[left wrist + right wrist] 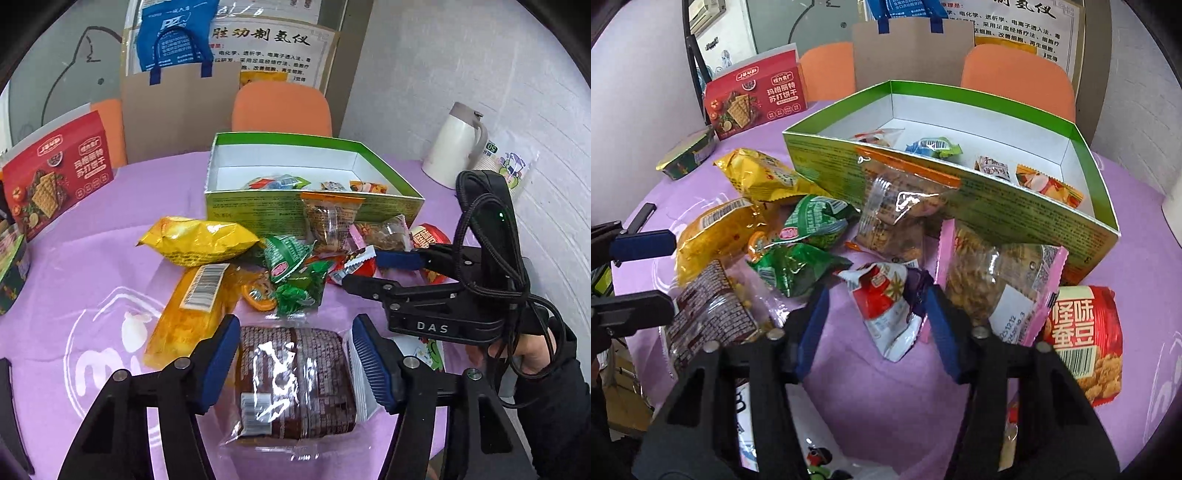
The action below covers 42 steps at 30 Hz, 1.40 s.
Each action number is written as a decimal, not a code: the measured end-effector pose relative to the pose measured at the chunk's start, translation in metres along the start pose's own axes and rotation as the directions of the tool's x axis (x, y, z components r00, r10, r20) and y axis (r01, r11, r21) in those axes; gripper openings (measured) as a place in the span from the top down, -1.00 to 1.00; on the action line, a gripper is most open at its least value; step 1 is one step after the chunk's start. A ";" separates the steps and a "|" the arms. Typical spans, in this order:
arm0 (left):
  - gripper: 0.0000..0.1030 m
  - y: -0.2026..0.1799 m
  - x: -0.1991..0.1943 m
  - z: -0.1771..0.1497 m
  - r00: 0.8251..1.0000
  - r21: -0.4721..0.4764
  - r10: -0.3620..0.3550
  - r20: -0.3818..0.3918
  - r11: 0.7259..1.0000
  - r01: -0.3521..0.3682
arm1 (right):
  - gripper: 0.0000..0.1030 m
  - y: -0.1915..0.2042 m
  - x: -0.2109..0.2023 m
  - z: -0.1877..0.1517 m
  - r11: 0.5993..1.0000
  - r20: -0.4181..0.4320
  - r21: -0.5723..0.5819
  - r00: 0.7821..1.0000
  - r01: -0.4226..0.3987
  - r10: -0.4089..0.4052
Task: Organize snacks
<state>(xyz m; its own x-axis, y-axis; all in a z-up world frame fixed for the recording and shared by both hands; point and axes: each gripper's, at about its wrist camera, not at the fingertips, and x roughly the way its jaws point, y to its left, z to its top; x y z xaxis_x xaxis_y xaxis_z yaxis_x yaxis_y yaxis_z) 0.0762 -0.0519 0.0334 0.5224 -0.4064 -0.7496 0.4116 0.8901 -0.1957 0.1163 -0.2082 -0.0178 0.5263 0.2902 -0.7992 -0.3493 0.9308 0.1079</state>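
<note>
- Left gripper (295,363) low over the purple-covered bench (92,280), fingers (221,363) spread wide to either side of a brown packet (295,384), not visibly pressing it.
- Brown packet flat on the cloth, well in front of the green box (314,206), clear wrapper glinting, barcode near its close end.
- Right gripper (875,328) also low, fingers (942,332) spread around a small red-and-white packet (886,306) crumpled on the cloth; contact with the pads too close to tell.
- Green box open-topped, white inside, at the far middle of the bench; several small wrapped snacks (932,147) lying on its floor.
- Leaning against the box's near wall: a clear bag with an orange top (901,210).
- Just in front of the box, right side: a pink-edged bag of nuts (990,284), and beside it a red bag of beans (1086,332).
- Left of the box front: a yellow chip bag (199,240), two green packets (812,251) and a long orange packet (192,314), heaped and touching.
- Far left of the box: a red cracker carton (55,177) standing upright, with a dark round tub (687,158) nearby.
- Right of the box, at the wall: a white kettle (454,147) and a sleeve of paper cups (513,166).
- Behind the box: an orange chair (280,107) and a blue bag (173,37).
</note>
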 end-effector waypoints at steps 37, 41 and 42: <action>0.40 -0.013 0.085 0.022 0.988 0.030 -0.044 -0.149 0.998 0.049 | 0.37 0.000 -0.044 -0.023 0.996 0.023 0.065 0.998 -0.054 0.053; 0.42 -0.011 0.059 0.026 0.992 0.022 -0.078 -0.099 0.997 0.081 | 0.37 -0.004 -0.071 -0.015 0.995 0.093 0.070 0.994 -0.068 0.061; 0.42 -0.011 0.050 0.029 0.994 0.025 -0.073 -0.079 0.997 0.075 | 0.37 -0.005 -0.078 -0.011 0.995 0.115 0.073 0.991 -0.071 0.063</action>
<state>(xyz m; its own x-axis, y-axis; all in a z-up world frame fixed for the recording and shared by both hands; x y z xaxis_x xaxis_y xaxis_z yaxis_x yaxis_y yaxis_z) 0.1197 -0.0885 0.0167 0.4306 -0.4530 -0.7806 0.4687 0.8514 -0.2355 0.0687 -0.2382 0.0373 0.5888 0.3716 -0.7178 -0.3283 0.9214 0.2078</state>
